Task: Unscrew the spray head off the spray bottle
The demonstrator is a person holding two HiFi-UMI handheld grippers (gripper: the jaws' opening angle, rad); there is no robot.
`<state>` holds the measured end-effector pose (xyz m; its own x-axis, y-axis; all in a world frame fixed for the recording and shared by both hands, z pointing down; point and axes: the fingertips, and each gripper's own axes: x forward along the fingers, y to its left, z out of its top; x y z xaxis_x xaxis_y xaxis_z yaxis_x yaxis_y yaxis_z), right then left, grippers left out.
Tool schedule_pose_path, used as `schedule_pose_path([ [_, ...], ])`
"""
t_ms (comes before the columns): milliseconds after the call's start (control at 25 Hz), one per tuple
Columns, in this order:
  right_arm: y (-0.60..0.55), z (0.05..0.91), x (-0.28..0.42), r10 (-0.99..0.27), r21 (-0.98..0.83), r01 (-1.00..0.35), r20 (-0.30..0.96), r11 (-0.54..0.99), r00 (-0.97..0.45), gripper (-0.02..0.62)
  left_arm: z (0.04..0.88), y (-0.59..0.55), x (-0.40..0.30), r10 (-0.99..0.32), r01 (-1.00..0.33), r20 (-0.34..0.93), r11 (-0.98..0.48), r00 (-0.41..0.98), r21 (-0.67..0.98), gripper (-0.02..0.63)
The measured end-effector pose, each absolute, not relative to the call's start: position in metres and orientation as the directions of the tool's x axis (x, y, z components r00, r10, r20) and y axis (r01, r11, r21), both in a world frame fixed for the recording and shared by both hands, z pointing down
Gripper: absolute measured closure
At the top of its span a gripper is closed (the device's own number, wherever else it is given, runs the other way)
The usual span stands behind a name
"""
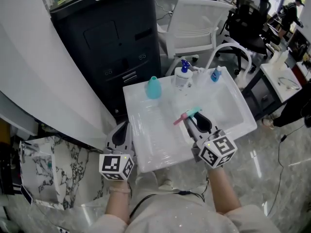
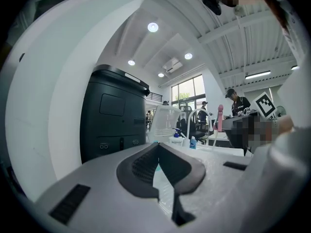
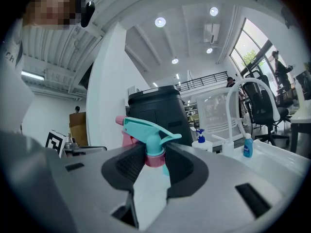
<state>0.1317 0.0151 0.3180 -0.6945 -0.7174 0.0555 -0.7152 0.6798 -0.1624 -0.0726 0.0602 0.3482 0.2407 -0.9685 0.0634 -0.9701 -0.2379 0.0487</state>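
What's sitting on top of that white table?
A teal bottle, a pump bottle and a small blue bottle. The right gripper, holding the spray head, hides the surface beneath it.

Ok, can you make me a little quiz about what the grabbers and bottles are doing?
1. True or false: the right gripper is clamped on the spray head.
2. What does the left gripper hold? A) a sponge B) nothing C) a cup
3. How many bottles stand along the far side of the white table?

Key: 1 true. 2 B, its jaws are shut and empty. 3 three: the teal bottle, the pump bottle and the small blue bottle.
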Motion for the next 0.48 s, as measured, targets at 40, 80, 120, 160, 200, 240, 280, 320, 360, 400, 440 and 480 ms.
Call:
schedule_pose_path([
  [40,0.0158,0.318,0.1323,-0.717,-0.162,-0.715,0.058,0.68,-0.695,0.462,0.3475,0.0613,-0.0721,-0.968,-0.97,0.063,-0.238,0.241,0.049,0.6],
  [80,0.0165,0.3179,0.1329,-0.716,-0.162,-0.714,0.058,0.681,-0.695,0.462,0.3467,0.0623,-0.0715,-0.968,-0.97,0.062,-0.239,0.242,0.049,0.6],
  [120,0.0173,0.3178,0.1334,-0.716,-0.162,-0.714,0.058,0.681,-0.696,0.462,0.346,0.0631,-0.0709,-0.968,-0.97,0.061,-0.24,0.242,0.049,0.6],
  [160,0.0181,0.3178,0.1337,-0.715,-0.162,-0.714,0.058,0.681,-0.696,0.462,0.3456,0.0639,-0.0704,-0.968,-0.969,0.061,-0.24,0.243,0.049,0.6],
  [200,0.0191,0.318,0.1339,-0.715,-0.162,-0.713,0.058,0.682,-0.697,0.462,0.3455,0.0646,-0.0701,-0.968,-0.969,0.061,-0.241,0.243,0.049,0.6],
  [240,0.0202,0.3184,0.1339,-0.714,-0.161,-0.713,0.058,0.683,-0.697,0.462,0.3458,0.0654,-0.0699,-0.968,-0.97,0.061,-0.24,0.243,0.05,0.6],
  [280,0.0212,0.3188,0.1338,-0.714,-0.161,-0.712,0.059,0.683,-0.698,0.462,0.3461,0.0662,-0.0698,-0.968,-0.97,0.062,-0.239,0.242,0.05,0.6],
  [320,0.022,0.3192,0.1338,-0.713,-0.161,-0.712,0.059,0.684,-0.699,0.462,0.3465,0.067,-0.0696,-0.969,-0.97,0.063,-0.238,0.241,0.049,0.6],
  [360,0.0227,0.3196,0.1339,-0.713,-0.161,-0.711,0.059,0.684,-0.699,0.462,0.3467,0.0675,-0.0693,-0.969,-0.97,0.064,-0.237,0.24,0.048,0.6],
  [400,0.0232,0.3199,0.1341,-0.712,-0.16,-0.711,0.059,0.685,-0.7,0.462,0.3469,0.068,-0.0687,-0.969,-0.97,0.064,-0.238,0.24,0.047,0.6],
  [440,0.0238,0.3201,0.1347,-0.712,-0.16,-0.711,0.059,0.685,-0.7,0.462,0.3469,0.0684,-0.0677,-0.968,-0.97,0.064,-0.239,0.241,0.046,0.6],
  [480,0.0245,0.3201,0.1354,-0.712,-0.16,-0.711,0.06,0.685,-0.7,0.462,0.3467,0.069,-0.0667,-0.968,-0.97,0.064,-0.24,0.242,0.045,0.6],
])
